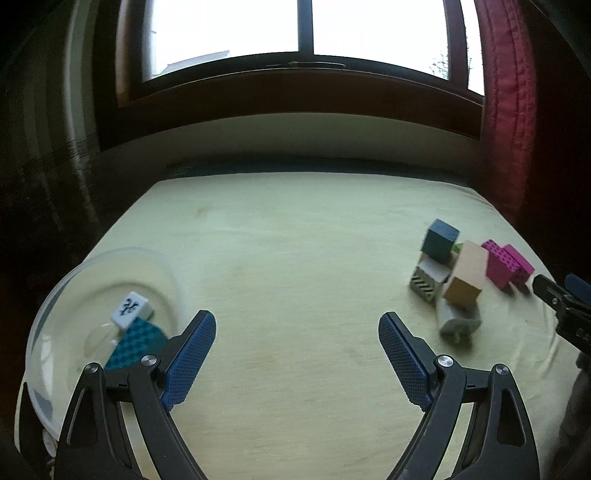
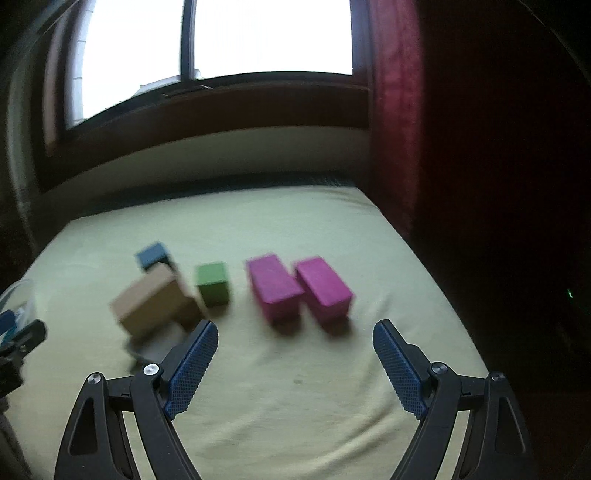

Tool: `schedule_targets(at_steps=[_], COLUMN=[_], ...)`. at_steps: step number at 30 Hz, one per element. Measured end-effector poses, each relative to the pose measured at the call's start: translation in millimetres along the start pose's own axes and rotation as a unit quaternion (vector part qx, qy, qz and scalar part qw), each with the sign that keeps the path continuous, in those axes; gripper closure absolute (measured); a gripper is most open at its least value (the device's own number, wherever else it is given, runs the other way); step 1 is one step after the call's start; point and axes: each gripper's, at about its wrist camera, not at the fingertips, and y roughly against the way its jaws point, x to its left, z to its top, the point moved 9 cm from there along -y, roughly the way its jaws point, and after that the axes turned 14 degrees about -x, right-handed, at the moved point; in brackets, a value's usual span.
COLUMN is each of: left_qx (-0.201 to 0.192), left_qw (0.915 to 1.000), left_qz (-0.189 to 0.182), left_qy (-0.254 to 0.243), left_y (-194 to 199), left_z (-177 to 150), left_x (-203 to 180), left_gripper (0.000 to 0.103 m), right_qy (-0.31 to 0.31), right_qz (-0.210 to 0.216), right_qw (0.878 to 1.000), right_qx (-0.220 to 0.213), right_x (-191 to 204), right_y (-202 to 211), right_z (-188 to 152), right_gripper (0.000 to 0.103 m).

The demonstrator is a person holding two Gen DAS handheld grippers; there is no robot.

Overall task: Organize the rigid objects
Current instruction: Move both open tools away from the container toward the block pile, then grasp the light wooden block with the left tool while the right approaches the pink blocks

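At my far left, about 9 o'clock in the left wrist view, sits the clear round plastic tub [image 1: 70, 295], already holding a white tile with a dark printed mark [image 1: 131, 309] and a teal dimpled flat block [image 1: 138, 345]. My left hand-held gripper [image 1: 297, 334] is spread wide with nothing between the fingers, its left finger just beside the tub wall.

Moving right, the loose pile lies at 2 o'clock from the left hand-held gripper: dark blue cube [image 1: 440, 240] resting on top of a white block with black hazard stripes [image 1: 428, 282], a tan wooden rectangular block [image 1: 466, 278] leaning against them, a small grey figure [image 1: 458, 325] in front. It is blurred, so I can't say what it is.

Right wrist view: right hand-held gripper [image 2: 295, 338] also spread, empty. The two magenta rectangular bricks [image 2: 299, 288] lie side by side at 12 o'clock, just ahead of the fingertips, long axes running away from me and slightly right. A small green cube [image 2: 212, 282] is at 11 o'clock. My guess is the right one goes next, since it is far nearer; the brick's narrow width would fit across the opening.

The surface is pale yellow-green cloth [image 2: 295, 406], lightly wrinkled. A window [image 1: 306, 33] sits behind it, a red curtain [image 1: 508, 110] to the right.
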Motion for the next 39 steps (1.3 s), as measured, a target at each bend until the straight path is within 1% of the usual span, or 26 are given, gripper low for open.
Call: schedule_targets(at_steps=[4,9,12,20,21,23,25,26,29,33,39], left_qx=[0.006,0.015,0.02,0.031,0.033,0.035,0.038,0.039,0.04,0.039,0.033], left_qw=[0.9998,0.9989,0.9983,0.9964,0.9962,0.9957,0.995,0.9946,0.9942,0.9931,0.9912], left_qz=[-0.019,-0.041,-0.048,-0.07,-0.072,-0.077,-0.085,-0.088,-0.093,-0.105,-0.119], left_qy=[-0.003,-0.014,-0.028,-0.037,-0.037,-0.037,-0.037,-0.037,-0.037,-0.036,-0.049], left_y=[-3,-9,-12,-19,-20,-22,-25,-26,-29,-35,-38], left_z=[1,1,1,0,0,1,1,2,3,8,14], left_x=[-17,-41,-52,-73,-74,-78,-83,-86,-90,-102,-120], left_gripper=[0.012,0.012,0.012,0.012,0.012,0.012,0.012,0.012,0.012,0.012,0.012], right_qy=[-0.015,-0.019,-0.021,-0.002,-0.001,-0.002,-0.005,-0.006,-0.013,-0.018,-0.028], right_qz=[-0.016,-0.024,-0.021,-0.004,-0.002,0.004,0.017,0.022,0.032,0.035,0.041], right_qw=[0.999,0.999,0.998,0.998,0.998,0.998,0.997,0.997,0.996,0.996,0.996], right_qx=[0.026,0.044,0.048,0.055,0.057,0.061,0.074,0.076,0.077,0.077,0.076], right_x=[-18,-34,-38,-32,-31,-29,-25,-25,-24,-25,-29], right_y=[-11,-22,-31,-61,-65,-70,-75,-76,-76,-76,-77], right_z=[-8,-10,-7,1,0,-2,-8,-10,-12,-13,-15], right_gripper=[0.02,0.035,0.037,0.038,0.039,0.044,0.052,0.058,0.064,0.065,0.065])
